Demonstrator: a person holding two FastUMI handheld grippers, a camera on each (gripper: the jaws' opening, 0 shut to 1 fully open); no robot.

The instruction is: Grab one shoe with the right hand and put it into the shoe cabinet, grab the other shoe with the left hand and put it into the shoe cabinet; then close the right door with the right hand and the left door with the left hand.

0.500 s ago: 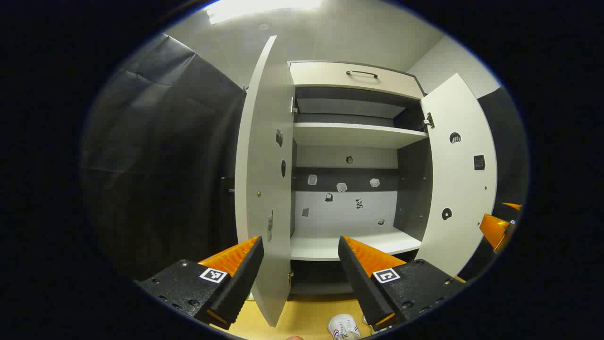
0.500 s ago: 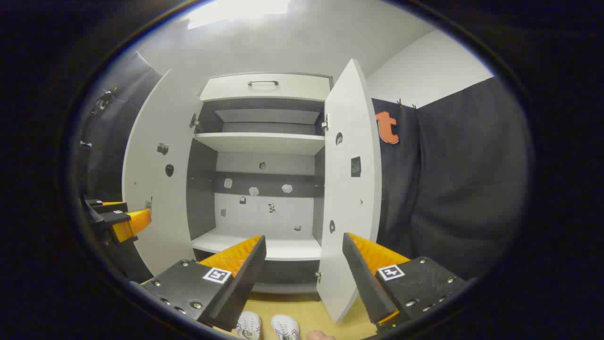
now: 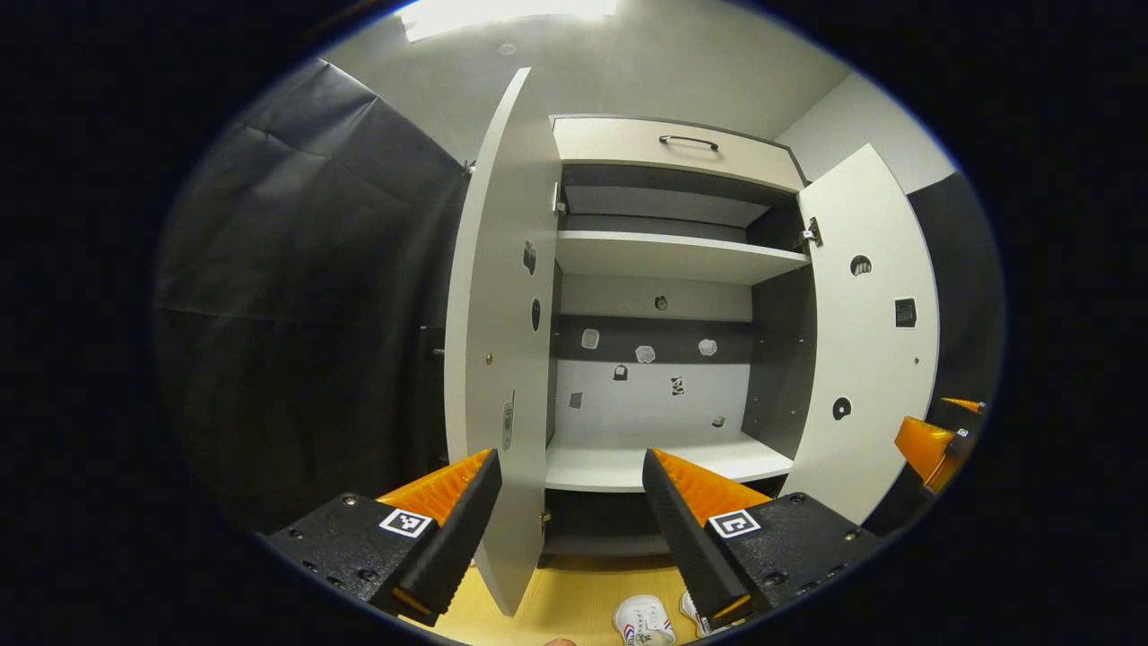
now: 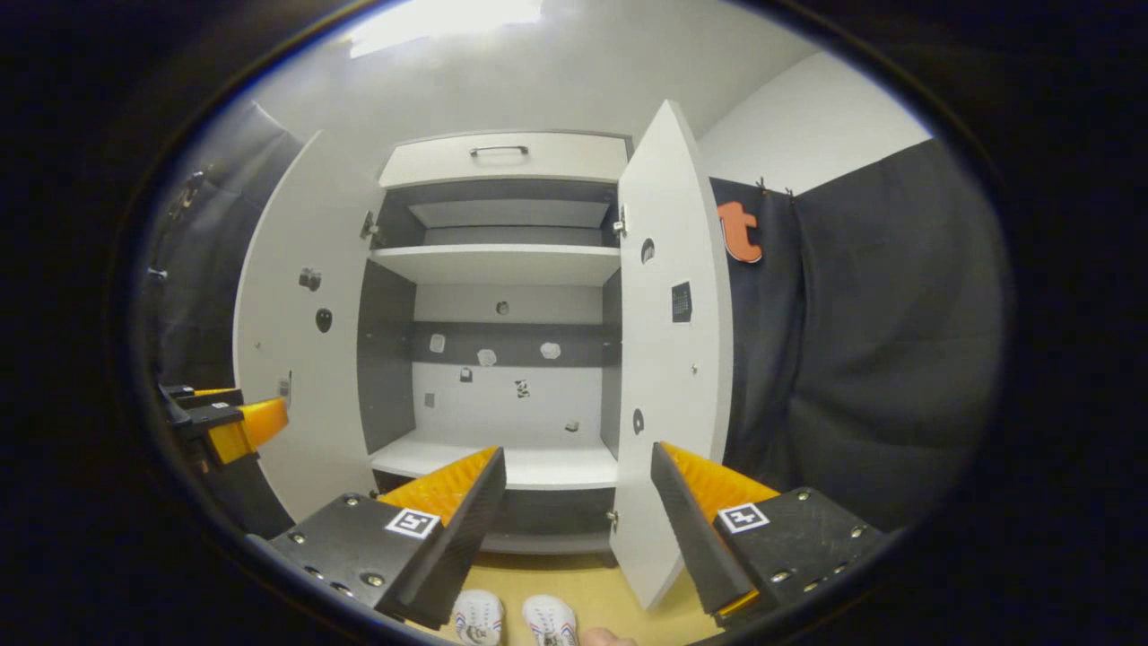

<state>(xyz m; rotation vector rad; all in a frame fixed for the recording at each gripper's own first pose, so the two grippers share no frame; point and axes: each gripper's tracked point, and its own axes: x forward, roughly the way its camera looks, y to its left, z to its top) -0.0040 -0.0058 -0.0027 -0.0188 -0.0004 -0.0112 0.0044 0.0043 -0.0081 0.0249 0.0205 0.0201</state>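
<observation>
A white shoe cabinet (image 3: 673, 260) (image 4: 502, 265) stands ahead with both doors swung open and bare shelves. Its left door (image 3: 498, 314) (image 4: 296, 341) and right door (image 3: 865, 332) (image 4: 673, 341) angle out toward me. Two white shoes (image 4: 477, 619) (image 4: 549, 621) lie side by side on the wooden floor, low between my right gripper's fingers; they also peek in the left gripper view, one shoe (image 3: 642, 621) beside the other shoe (image 3: 695, 615). My left gripper (image 3: 569, 502) and my right gripper (image 4: 578, 498) are both open and hold nothing, well above the shoes.
A drawer with a dark handle (image 3: 688, 141) tops the cabinet. Black cloth walls (image 3: 296, 314) (image 4: 861, 341) flank it on both sides. The other gripper shows at each view's edge: the right one (image 3: 928, 440), the left one (image 4: 229, 417). Wooden floor (image 4: 592, 588) lies below.
Both views have shifted slightly; the cabinet sits a touch differently in frame and the shoes show a little more. Both grippers stay open.
</observation>
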